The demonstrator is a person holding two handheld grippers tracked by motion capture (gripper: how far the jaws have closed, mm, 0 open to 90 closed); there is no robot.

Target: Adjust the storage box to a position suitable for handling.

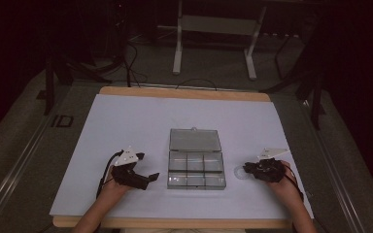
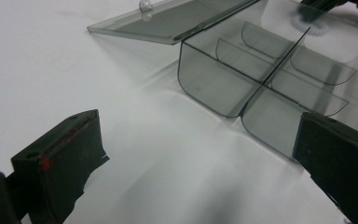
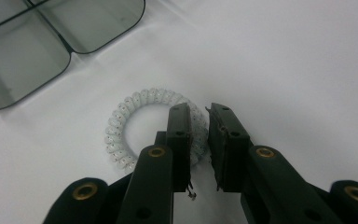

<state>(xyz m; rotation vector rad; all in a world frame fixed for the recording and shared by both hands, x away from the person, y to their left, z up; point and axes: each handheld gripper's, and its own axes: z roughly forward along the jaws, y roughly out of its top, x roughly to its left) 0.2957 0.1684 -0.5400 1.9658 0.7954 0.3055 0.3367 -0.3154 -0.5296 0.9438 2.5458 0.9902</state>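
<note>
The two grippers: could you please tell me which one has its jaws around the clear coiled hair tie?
The right gripper: its jaws straddle the hair tie's coil, beside the compartment box. The left gripper stands wide open.

Plastic, paper, wood and matt black jaws

The compartment box [image 1: 196, 169] is seen as smooth, glossy, smoke-tinted clear plastic, as is its open lid [image 1: 194, 140]. The coiled hair tie [image 3: 135, 126] appears as ribbed, translucent whitish plastic. A matt white paper sheet [image 1: 126, 121] is laid over a table [image 1: 184, 93] with a light wooden edge. The right gripper [image 3: 199, 135] is made of matt black parts with brass-coloured rivets; worn, red-flecked pads are borne by the left gripper [image 2: 200, 154].
</note>
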